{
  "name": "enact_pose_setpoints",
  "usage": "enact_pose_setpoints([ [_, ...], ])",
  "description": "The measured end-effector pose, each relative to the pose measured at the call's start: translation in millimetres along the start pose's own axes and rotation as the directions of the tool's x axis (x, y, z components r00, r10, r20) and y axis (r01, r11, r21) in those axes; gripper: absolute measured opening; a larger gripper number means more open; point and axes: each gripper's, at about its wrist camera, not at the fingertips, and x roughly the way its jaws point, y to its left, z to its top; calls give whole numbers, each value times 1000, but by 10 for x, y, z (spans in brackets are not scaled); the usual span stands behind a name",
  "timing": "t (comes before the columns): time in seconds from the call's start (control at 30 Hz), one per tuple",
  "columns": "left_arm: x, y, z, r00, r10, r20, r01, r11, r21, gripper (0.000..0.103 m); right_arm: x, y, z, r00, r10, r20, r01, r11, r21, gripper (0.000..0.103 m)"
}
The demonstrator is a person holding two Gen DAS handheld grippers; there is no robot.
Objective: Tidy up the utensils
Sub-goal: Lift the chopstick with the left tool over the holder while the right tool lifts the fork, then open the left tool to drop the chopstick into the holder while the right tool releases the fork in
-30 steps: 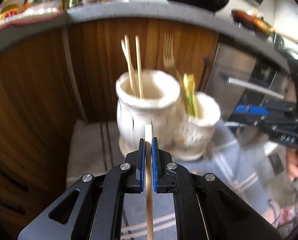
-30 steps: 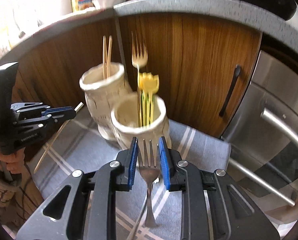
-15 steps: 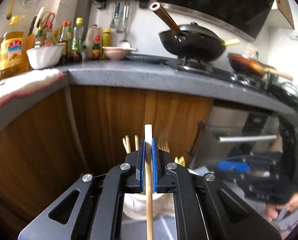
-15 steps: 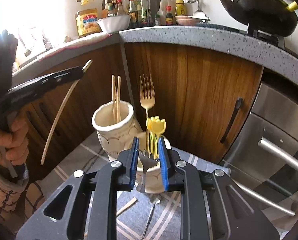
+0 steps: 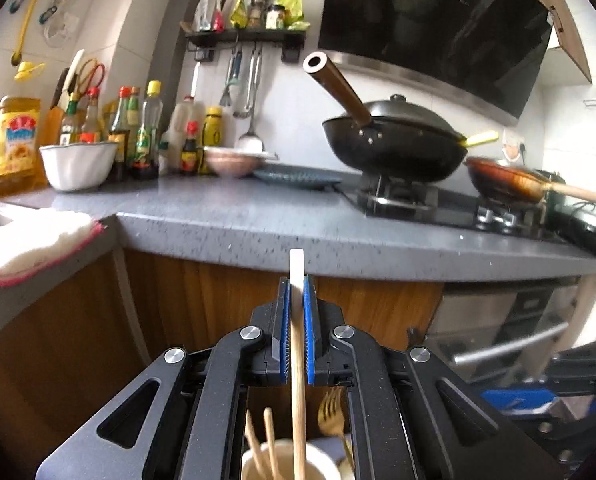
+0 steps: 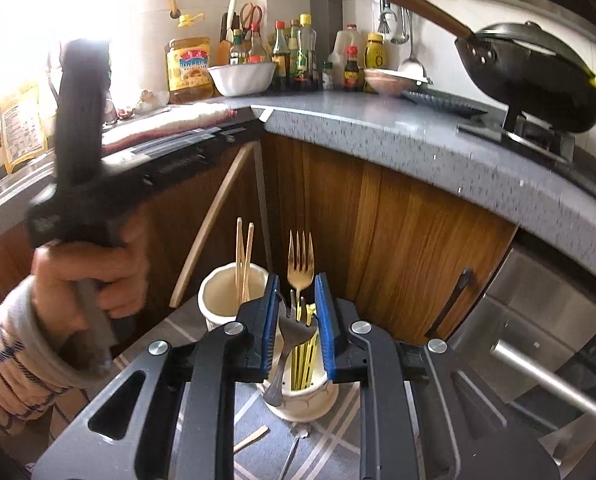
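My left gripper (image 5: 297, 292) is shut on a pale wooden chopstick (image 5: 298, 364) that hangs down over the cream holder (image 5: 254, 466), which has other chopsticks in it. From the right wrist view, the left gripper (image 6: 254, 130) is high at the left in a person's hand, with the chopstick (image 6: 214, 224) slanting down toward the chopstick holder (image 6: 222, 300). My right gripper (image 6: 296, 308) is shut on the head of a silver fork (image 6: 292, 336), held above the second cream holder (image 6: 310, 404). That holder contains a gold fork (image 6: 301, 268) and yellow utensils.
Both holders stand on a grey striped cloth (image 6: 338, 444) before brown cabinet doors (image 6: 410, 256). A short wooden stick (image 6: 250, 440) and a silver utensil (image 6: 292, 456) lie loose on the cloth. A grey countertop (image 5: 258, 220) with bottles, bowls and a wok (image 5: 398, 144) runs above.
Both grippers have risen. The left one tipped up, so its view went from the holders to the countertop. The silver fork came up off the cloth to above the second holder.
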Motion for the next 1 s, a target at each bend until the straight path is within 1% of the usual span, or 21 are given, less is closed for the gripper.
enact_pose_setpoints([
  [0.03,64,3,-7,1000,19,1,-19,1000,0,7,-8,-6,28,1000,-3,2,3,1000,-2,18],
  [0.2,201,57,-78,999,31,8,-31,999,-29,7,-44,-52,119,1000,-16,14,16,1000,-3,17],
  [0.4,248,97,-187,997,55,55,-54,998,-20,7,-73,-38,176,999,-27,27,28,1000,-13,17],
  [0.47,277,110,-215,996,68,54,-67,998,-17,7,-72,-25,197,999,-30,29,31,999,-18,17],
  [0.5,283,120,-233,995,87,58,-86,996,-18,7,-68,-18,205,999,-32,30,32,999,-20,17],
  [0.57,293,160,-259,994,93,49,-92,995,-35,7,-54,-2,208,999,-35,29,35,999,-26,16],
  [0.67,291,186,-324,993,112,33,-111,993,-41,7,9,10,175,999,-35,16,35,999,-29,12],
  [0.73,281,203,-401,992,122,22,-121,992,-42,7,71,12,125,999,-36,0,36,999,-25,7],
  [1.0,213,270,-730,995,95,6,-94,993,-76,7,404,17,-81,997,-27,-67,26,1000,-15,6],
])
